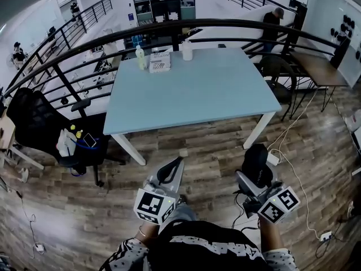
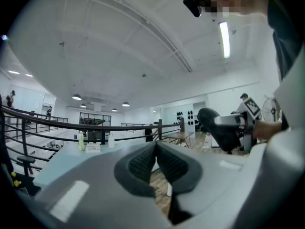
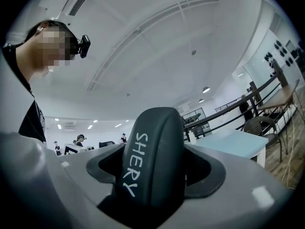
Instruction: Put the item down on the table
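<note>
A black oblong item (image 1: 256,158) with "SHERY" written on it in white (image 3: 155,161) stands upright in my right gripper (image 1: 254,175), whose jaws are shut on its sides (image 3: 157,175). It hangs over the wooden floor, short of the near edge of the light blue table (image 1: 197,89). My left gripper (image 1: 176,164) is also held over the floor, to the left, its ribbed pads pressed together with nothing between them (image 2: 156,162). The left gripper view shows the black item (image 2: 217,124) off to the right.
A green bottle (image 1: 140,56), a small box (image 1: 159,62) and a white bottle (image 1: 186,51) stand at the table's far edge by the black railing (image 1: 169,30). A black chair (image 1: 39,123) is at the left. Cables (image 1: 293,168) lie on the floor at the right.
</note>
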### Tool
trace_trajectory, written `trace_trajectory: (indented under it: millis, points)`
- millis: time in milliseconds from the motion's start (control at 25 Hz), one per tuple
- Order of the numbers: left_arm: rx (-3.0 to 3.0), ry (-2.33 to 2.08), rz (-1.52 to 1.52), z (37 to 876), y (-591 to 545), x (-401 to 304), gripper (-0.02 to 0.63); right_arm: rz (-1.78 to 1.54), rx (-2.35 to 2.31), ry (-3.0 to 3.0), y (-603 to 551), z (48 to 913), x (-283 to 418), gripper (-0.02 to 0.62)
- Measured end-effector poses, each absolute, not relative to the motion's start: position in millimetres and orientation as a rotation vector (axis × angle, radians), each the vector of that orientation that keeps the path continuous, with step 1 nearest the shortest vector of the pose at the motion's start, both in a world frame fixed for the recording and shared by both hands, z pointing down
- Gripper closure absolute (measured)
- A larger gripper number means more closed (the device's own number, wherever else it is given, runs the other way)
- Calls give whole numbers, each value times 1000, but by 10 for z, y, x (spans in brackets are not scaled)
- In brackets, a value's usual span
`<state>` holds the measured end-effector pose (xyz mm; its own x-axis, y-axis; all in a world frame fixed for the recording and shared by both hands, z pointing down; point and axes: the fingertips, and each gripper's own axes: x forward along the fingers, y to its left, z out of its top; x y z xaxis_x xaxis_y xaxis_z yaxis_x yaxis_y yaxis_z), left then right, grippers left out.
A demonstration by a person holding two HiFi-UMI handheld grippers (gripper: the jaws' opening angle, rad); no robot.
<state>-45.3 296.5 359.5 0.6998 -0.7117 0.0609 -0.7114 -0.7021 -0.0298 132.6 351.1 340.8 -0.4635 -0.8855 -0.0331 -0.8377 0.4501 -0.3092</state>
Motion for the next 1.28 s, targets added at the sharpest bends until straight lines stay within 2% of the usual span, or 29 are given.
trace_trajectory:
  millis: [1280]
  points:
    - [-2998, 1116, -120, 3692, 836, -729, 606, -411, -1688, 2459, 1597, 3390, 1031, 221]
